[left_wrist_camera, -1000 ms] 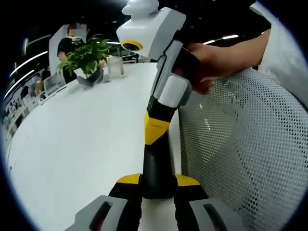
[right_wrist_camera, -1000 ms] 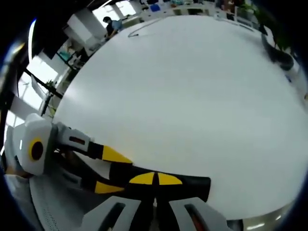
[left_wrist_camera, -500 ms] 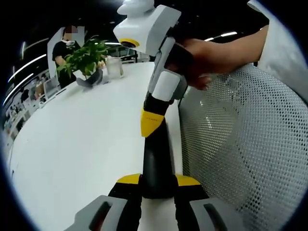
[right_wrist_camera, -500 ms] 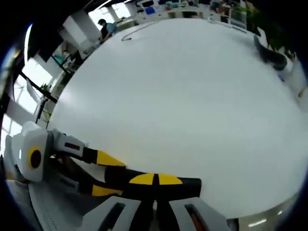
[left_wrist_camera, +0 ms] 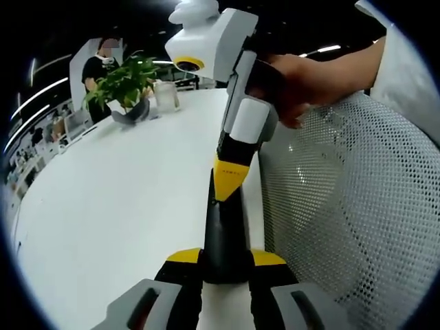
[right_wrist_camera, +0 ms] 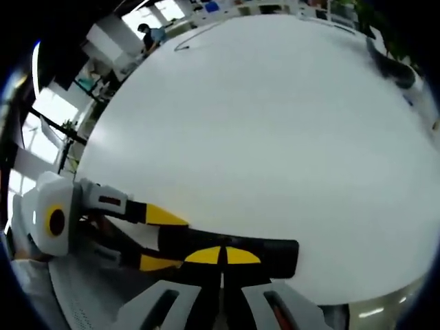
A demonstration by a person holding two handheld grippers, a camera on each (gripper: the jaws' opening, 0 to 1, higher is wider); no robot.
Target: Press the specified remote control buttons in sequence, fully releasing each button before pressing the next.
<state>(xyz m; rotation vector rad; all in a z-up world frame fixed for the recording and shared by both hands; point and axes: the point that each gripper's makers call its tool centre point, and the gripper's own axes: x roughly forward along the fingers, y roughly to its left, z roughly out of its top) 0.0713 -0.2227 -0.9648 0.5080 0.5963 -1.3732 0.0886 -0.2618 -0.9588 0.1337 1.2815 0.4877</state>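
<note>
Remote control: you have this slim black bar clamped crosswise between the left gripper fingers at the bottom centre of the left gripper view, just over the tabletop. It looks rigid, light and smooth-shelled, so I judge it will not flex but could pivot or slide if pressed hard off-centre. Your hold near its near end seems sensible, leaving the rest of the face free.

Its long axis runs away from the left gripper's fingers, straight up the frame, the far end pointing toward the plant side of the tabletop. In the right gripper view the same remote control lies as a dark bar across the lower centre, its blunt end toward the right of the frame.

Further up the left gripper view, your right gripper comes down from the upper centre, its yellow-tipped fingers drawn together into one point touching or just above the remote's upper face; contact I cannot confirm.

Beyond, a mesh chair back fills the right side, and a clear cup stands beside the plant.
</note>
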